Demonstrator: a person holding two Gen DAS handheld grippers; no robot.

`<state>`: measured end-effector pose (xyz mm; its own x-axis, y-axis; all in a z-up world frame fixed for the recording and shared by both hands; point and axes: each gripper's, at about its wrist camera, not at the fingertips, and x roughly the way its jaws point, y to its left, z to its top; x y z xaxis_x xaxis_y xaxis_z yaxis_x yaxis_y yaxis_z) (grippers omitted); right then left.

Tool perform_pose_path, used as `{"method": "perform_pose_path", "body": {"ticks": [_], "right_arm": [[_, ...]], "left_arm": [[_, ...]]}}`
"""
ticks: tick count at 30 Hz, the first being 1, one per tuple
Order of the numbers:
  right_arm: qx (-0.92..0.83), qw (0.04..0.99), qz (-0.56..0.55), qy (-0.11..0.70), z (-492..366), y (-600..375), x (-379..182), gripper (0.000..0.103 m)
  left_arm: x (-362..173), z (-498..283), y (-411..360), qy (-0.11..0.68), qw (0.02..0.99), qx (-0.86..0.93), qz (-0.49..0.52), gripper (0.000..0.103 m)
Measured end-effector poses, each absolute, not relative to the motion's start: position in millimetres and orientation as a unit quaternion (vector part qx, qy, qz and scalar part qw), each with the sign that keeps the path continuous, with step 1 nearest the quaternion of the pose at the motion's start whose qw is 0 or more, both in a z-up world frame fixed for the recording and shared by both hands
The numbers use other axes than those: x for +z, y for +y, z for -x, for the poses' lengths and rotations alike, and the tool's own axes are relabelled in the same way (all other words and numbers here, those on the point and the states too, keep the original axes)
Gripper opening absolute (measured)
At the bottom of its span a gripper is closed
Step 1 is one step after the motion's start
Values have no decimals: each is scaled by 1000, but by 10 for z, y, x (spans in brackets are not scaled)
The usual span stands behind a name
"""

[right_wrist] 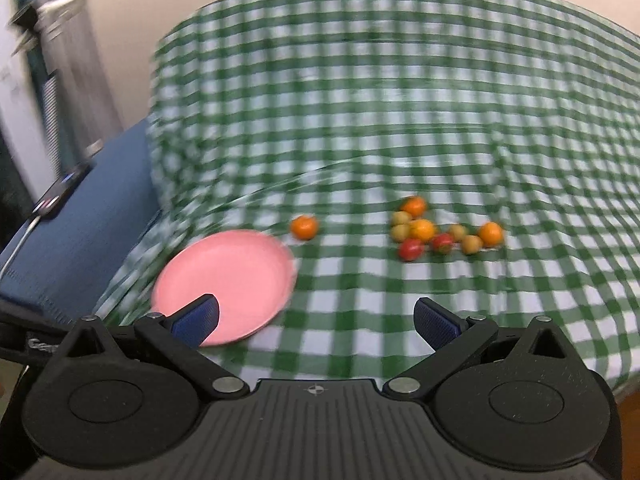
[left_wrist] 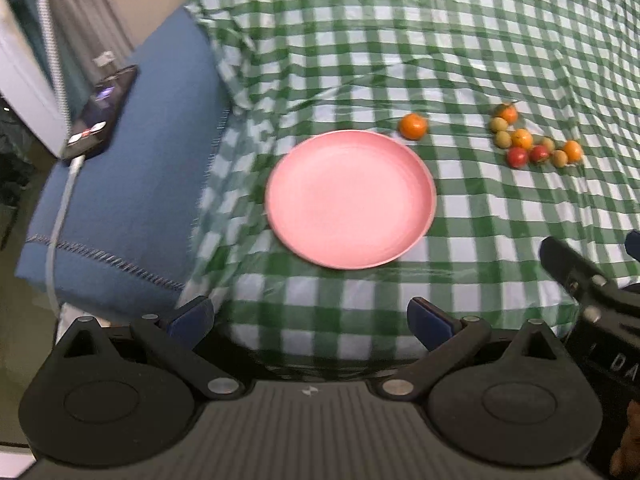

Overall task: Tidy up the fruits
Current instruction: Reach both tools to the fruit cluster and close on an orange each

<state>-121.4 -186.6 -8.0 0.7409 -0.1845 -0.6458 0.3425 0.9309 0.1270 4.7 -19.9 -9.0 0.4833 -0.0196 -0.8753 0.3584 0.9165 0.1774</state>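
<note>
Both hand-held grippers (left_wrist: 310, 322) (right_wrist: 316, 320) spread wide, empty, near pink plate (left_wrist: 350, 199), small fruits (left_wrist: 534, 140) clustered beyond on checked surface (left_wrist: 480, 60).

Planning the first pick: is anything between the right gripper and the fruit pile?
Nothing visible. The right gripper is open over bare checked cloth, and the fruit pile lies ahead. The pink plate sits off to the left.
</note>
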Motion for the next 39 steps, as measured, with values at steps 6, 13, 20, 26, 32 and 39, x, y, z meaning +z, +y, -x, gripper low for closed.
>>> {"method": "perform_pose_path", "body": {"ticks": [6, 13, 20, 26, 32, 39], "right_arm": [[-215, 913, -183, 294, 1111, -2480, -327, 103], [-336, 879, -180, 288, 727, -3520, -732, 102], [-383, 852, -139, 329, 175, -4348, -1351, 102], [-349, 863, -120, 344, -207, -4478, -1688, 102], [-309, 870, -134, 361, -311, -4513, -1941, 102], [-311, 871, -133, 358, -320, -4536, -1965, 102]], "left_arm": [[-148, -457, -667, 515, 830, -133, -169, 103], [-346, -1129, -1312, 510, 830, -132, -183, 103], [-846, -1856, -1884, 527, 819, -121, -192, 103], [-1212, -2352, -2173, 538, 811, -115, -199, 103], [-1648, -2642, -2237, 569, 789, -98, -208, 103], [-1715, -2741, -2026, 580, 796, -105, -138, 103]]}}
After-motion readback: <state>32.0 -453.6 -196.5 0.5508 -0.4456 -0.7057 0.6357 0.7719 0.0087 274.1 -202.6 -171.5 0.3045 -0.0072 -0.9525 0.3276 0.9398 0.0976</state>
